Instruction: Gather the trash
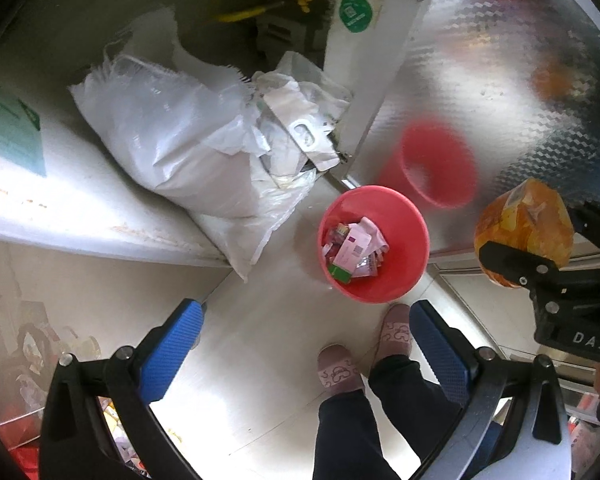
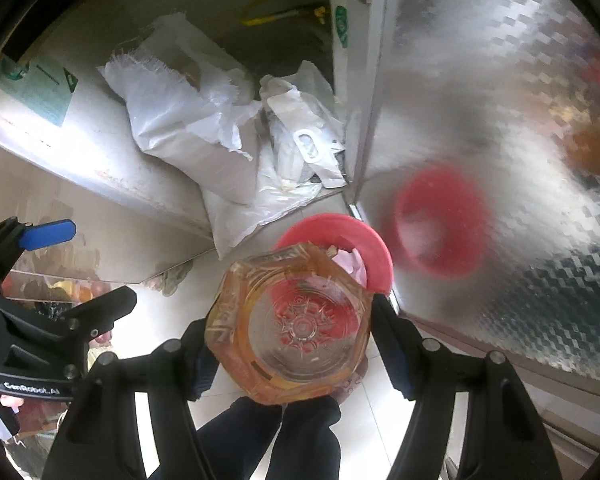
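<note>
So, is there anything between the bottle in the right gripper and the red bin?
Nothing visible stands in the way. The right gripper holds the bottle in the air near the open red bin, which already holds wrappers but is not full. The left gripper is open and off to the side.

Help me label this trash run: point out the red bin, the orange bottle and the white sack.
red bin (image 1: 404, 276), left wrist view, inner wall
orange bottle (image 2: 300, 326), right wrist view, clear base
white sack (image 1: 172, 140), left wrist view, broad side
</note>
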A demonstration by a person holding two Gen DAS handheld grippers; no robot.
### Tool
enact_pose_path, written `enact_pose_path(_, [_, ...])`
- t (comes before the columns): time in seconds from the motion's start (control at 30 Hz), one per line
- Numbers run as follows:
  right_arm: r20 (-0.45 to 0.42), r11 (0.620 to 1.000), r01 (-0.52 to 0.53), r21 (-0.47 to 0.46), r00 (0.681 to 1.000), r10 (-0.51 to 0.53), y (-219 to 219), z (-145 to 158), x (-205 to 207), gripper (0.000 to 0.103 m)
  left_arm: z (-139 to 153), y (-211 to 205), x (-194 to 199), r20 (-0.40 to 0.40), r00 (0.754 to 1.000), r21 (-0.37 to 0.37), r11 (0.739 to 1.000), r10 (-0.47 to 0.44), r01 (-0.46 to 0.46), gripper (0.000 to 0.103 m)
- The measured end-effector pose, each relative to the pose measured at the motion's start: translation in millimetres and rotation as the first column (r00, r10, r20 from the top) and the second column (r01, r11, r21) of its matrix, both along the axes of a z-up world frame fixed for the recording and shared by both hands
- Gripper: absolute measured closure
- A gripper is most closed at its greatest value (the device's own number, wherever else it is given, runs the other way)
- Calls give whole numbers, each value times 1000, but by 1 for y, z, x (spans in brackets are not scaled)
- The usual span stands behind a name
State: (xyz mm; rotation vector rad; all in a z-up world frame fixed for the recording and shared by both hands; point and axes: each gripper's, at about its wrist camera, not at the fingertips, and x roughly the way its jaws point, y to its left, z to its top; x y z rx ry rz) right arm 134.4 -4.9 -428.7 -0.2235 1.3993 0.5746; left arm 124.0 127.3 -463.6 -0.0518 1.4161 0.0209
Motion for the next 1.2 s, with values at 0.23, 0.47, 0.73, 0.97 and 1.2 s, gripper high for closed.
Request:
enact_pose_path(0.23, [27,999,-32,-7,999,32,3,12,-8,1,7,7,-11,-2,1000,7,1000,7,-7,0])
enact_pose_path(0.47, [48,999,-51,-14,998,51,4,49,-16,1,49,16,-29,42,998,23,998,49,-50,0])
enact_pose_path(0.73, [123,998,-43,40,992,37,4,143,-29,1,154,33,-54,149,979,2,990,138,-140,0])
enact_pose_path(0.97, [212,995,-37,97,977,16,3,230,-37,1,243,32,-56,279,953,20,992,117,-127,0])
enact_pose_path(1.2, [321,993,-2,119,946,-36,-9,303,-42,1,317,22,-51,399,916,44,997,47,-71,0])
